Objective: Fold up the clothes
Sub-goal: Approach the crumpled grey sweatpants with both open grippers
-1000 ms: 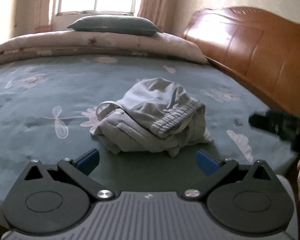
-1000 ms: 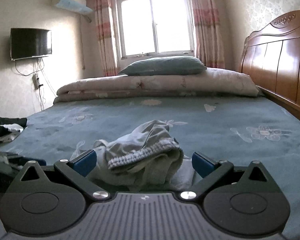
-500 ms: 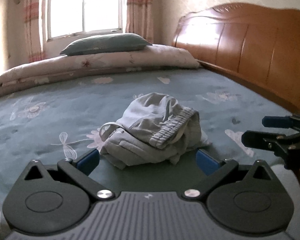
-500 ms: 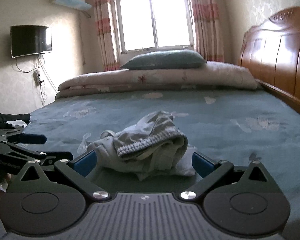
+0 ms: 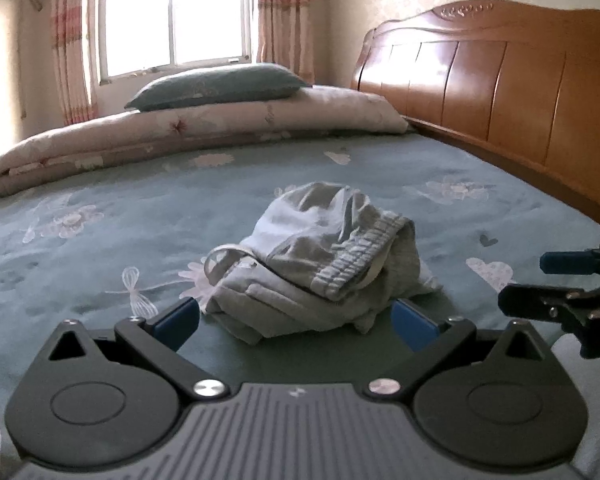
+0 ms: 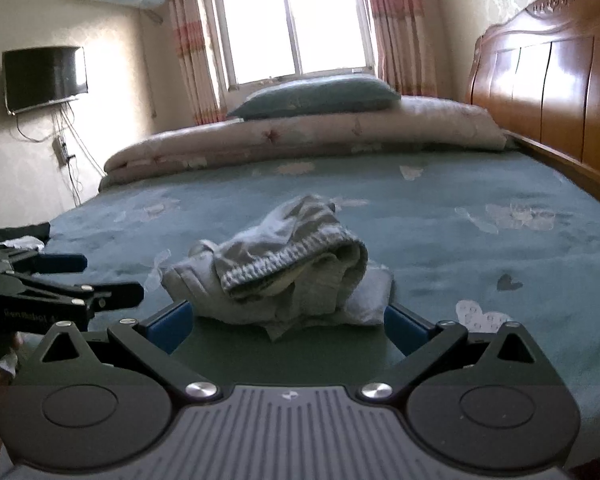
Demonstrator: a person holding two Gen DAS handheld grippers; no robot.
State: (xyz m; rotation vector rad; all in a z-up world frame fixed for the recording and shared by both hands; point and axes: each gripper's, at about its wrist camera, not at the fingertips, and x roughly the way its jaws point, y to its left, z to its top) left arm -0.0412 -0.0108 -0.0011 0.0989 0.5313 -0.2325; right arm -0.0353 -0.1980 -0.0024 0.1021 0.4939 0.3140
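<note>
A crumpled grey garment point(image 5: 320, 260) with a ribbed elastic waistband lies bunched on the teal flowered bedsheet point(image 5: 100, 248). My left gripper point(image 5: 298, 320) hovers just in front of it, open, its blue pads wide apart and empty. In the right wrist view the same garment point(image 6: 284, 272) sits just ahead of my right gripper point(image 6: 286, 326), which is also open and holds nothing. Each gripper shows in the other's view: the right gripper point(image 5: 532, 284) at the right edge, the left gripper point(image 6: 100, 278) at the left edge.
A rolled floral quilt point(image 5: 196, 136) with a teal pillow point(image 5: 216, 84) lies across the far side of the bed. The wooden headboard point(image 5: 500, 84) runs along the right. A wall TV point(image 6: 44, 76) and dark clothing point(image 6: 20, 236) are at the left.
Both grippers have risen and tilted up, showing more of the room. The right gripper has come further into the left wrist view. The garment has not moved.
</note>
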